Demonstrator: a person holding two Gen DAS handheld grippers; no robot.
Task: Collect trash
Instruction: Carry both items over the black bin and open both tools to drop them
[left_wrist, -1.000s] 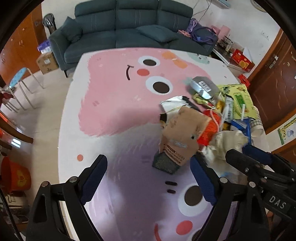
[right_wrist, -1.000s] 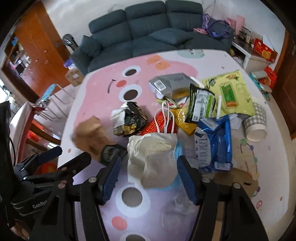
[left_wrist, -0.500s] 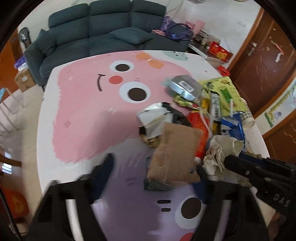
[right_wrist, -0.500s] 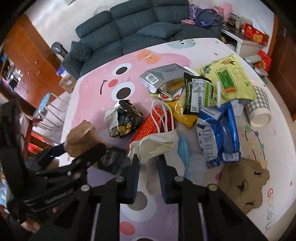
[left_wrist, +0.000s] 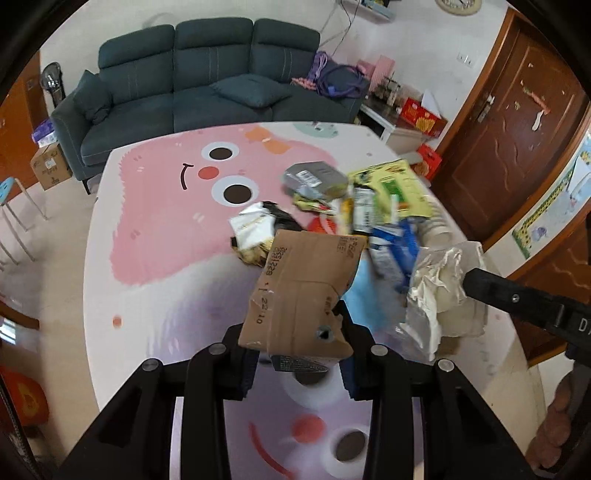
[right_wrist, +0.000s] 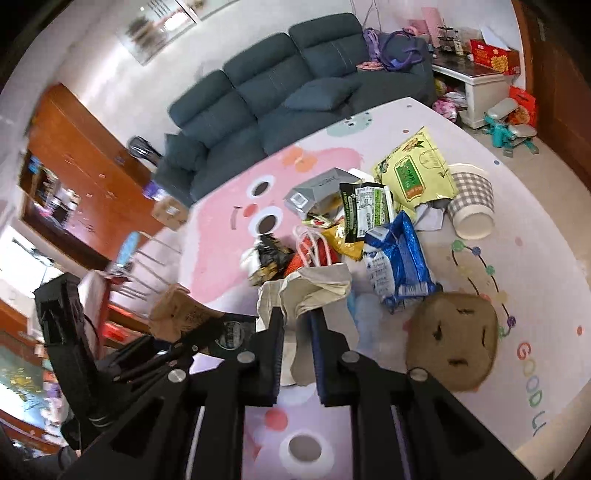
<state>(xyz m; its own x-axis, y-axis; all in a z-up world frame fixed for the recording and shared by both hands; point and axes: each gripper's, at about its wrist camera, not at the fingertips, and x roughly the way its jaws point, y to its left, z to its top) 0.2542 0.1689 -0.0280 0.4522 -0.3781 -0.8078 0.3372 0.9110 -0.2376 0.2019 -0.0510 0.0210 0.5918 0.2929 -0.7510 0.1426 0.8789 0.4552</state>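
While your left gripper (left_wrist: 297, 363) closes its jaws on the brown cardboard scrap (left_wrist: 301, 291), the card stands up off the table (left_wrist: 110, 280) with its lower edge between the pads, likely so it clears the heap as you carry it away. Your right gripper (right_wrist: 297, 325) is narrowing on the crumpled cream paper bag (right_wrist: 314, 286), pinching it low and leaving the top to flop toward twelve o'clock; that grip suits soft paper, though a loose fold could slip.

The remaining trash lies between twelve and two o'clock of the right gripper: a blue pouch (right_wrist: 400, 264), a yellow packet (right_wrist: 413, 175), a checked paper cup (right_wrist: 472, 206) on its side, and a brown felt-like piece (right_wrist: 452, 349) at three o'clock.

You cannot see any bin or sack. The dark item under the card (left_wrist: 297, 363) is mostly covered, and motion blur smears the packets behind it.
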